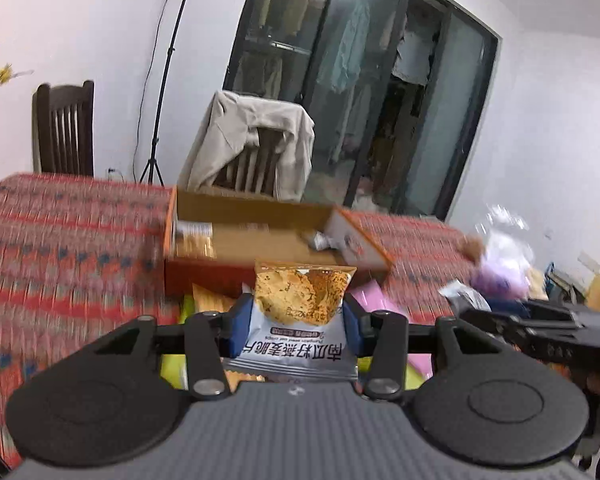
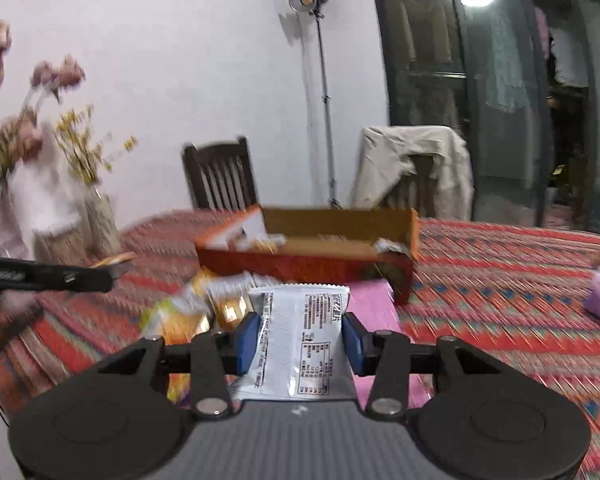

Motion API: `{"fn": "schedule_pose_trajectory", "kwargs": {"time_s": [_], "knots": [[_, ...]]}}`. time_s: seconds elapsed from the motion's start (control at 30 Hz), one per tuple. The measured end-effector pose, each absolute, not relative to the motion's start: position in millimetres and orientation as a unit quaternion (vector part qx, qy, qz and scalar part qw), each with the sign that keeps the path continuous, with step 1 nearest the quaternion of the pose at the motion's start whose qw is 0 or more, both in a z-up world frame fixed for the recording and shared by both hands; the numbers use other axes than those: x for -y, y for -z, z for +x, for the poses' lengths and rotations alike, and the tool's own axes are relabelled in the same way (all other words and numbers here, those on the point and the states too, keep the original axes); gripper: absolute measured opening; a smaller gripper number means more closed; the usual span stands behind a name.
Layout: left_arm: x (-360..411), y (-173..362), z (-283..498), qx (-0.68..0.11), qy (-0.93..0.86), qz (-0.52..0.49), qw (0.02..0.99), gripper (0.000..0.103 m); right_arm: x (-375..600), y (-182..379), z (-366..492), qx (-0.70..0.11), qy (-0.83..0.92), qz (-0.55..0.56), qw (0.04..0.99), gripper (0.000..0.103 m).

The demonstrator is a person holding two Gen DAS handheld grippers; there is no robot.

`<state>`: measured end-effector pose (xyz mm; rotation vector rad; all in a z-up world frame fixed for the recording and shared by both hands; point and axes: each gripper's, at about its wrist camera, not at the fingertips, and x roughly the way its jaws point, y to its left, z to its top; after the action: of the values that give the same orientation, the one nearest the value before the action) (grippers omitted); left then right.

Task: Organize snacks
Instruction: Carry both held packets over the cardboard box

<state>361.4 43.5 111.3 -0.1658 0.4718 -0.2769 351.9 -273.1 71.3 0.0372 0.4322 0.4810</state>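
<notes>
Gripping a snack packet (image 1: 300,312) between its blue pads (image 1: 240,328), the left gripper (image 1: 296,330) has its jaws partly closed and clamped on the packet's sides. That packet shows its printed front, a picture of a crisp brown oat cracker above dark lettering, and it stands up between the fingers, off the table. Straight ahead of this gripper, beyond the packet's top edge, lies the open cardboard box (image 1: 260,236) with orange sides, a few small packets already lying inside it. Just below and to the left of the fingers a yellow-green wrapper peeks out.

The right gripper (image 2: 300,340) is likewise clamped, its blue pads (image 2: 248,340) pressed on both sides of a second snack packet (image 2: 300,344). This one faces the camera with its silver-white back, covered in fine print and a small table. Ahead of it sits the same box (image 2: 320,252), and between gripper and box a pink sheet (image 2: 374,300) lies on the red patterned tablecloth (image 2: 500,300). To the front left of the fingers a loose heap of snack packets (image 2: 196,308) rests on the cloth, blurred. Further left, the dark body of the other gripper enters the view.
</notes>
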Motion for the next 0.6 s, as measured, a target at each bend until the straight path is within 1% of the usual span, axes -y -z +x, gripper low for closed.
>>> {"fn": "schedule_pose_trajectory", "kwargs": {"time_s": [0.1, 0.17, 0.23, 0.3, 0.37, 0.47, 0.6], "knots": [[-43.4, -130.9, 428.7, -0.237, 0.127, -0.07, 0.961, 0.047, 270.5, -92.6, 398.4, -0.202, -0.25, 0.025, 0.947, 0.044], [-41.0, -138.6, 478.8, -0.254, 0.121, -0.068, 0.957, 0.047, 264.3, -108.7, 439.3, -0.2, -0.248, 0.021, 0.948, 0.044], [-36.7, -140.1, 531.9, -0.275, 0.105, -0.063, 0.954, 0.047, 255.5, -120.6, 489.4, -0.212, -0.249, 0.028, 0.945, 0.044], [-32.5, -134.2, 581.2, -0.298, 0.085, -0.056, 0.949, 0.047, 242.3, -125.0, 545.3, -0.241, -0.251, 0.039, 0.937, 0.044], [-31.3, -120.8, 627.0, -0.326, 0.065, -0.062, 0.941, 0.047, 225.4, -121.3, 594.7, -0.274, -0.242, 0.033, 0.93, 0.044], [-34.0, -89.8, 685.4, -0.374, 0.036, -0.079, 0.924, 0.047, 200.6, -99.7, 667.9, -0.325, -0.21, 0.0, 0.922, 0.043], [-34.4, -53.2, 729.4, -0.416, 0.01, -0.082, 0.905, 0.047, 171.2, -56.2, 738.7, -0.389, -0.168, -0.042, 0.905, 0.044]]}}
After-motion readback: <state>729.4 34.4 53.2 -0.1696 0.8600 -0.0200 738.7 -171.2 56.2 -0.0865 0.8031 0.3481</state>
